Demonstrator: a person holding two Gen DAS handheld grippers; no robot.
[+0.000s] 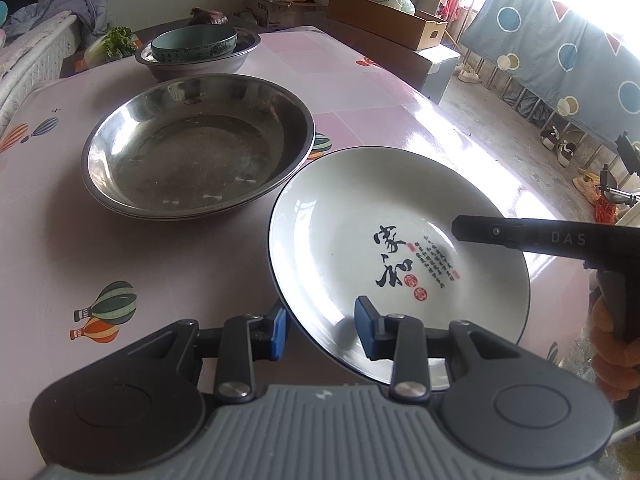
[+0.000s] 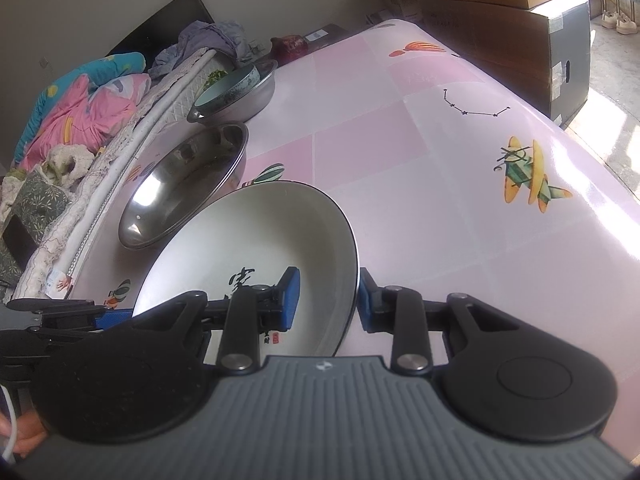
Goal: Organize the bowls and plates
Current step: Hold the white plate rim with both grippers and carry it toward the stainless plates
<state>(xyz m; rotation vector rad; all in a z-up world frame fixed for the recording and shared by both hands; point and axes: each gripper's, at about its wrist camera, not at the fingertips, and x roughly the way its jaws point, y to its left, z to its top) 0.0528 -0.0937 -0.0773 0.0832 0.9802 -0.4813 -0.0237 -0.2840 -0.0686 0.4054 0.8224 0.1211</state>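
White plate (image 1: 360, 240) tilted, face up, rim clamped by left hand-held gripper (image 1: 320, 330) and right hand-held gripper (image 2: 326, 300)

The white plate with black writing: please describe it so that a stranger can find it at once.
On the pink table, nearest the grippers, it sits just right of the big steel basin. The white plate alone is ceramic, dark-rimmed, with black calligraphy and red seals inside, and both grippers straddle its rim.

On the table (image 1: 48, 240), a bowl (image 1: 196, 42) sits in a basin (image 1: 240, 62) behind the steel dish (image 1: 192, 152); plate (image 1: 360, 208) right.
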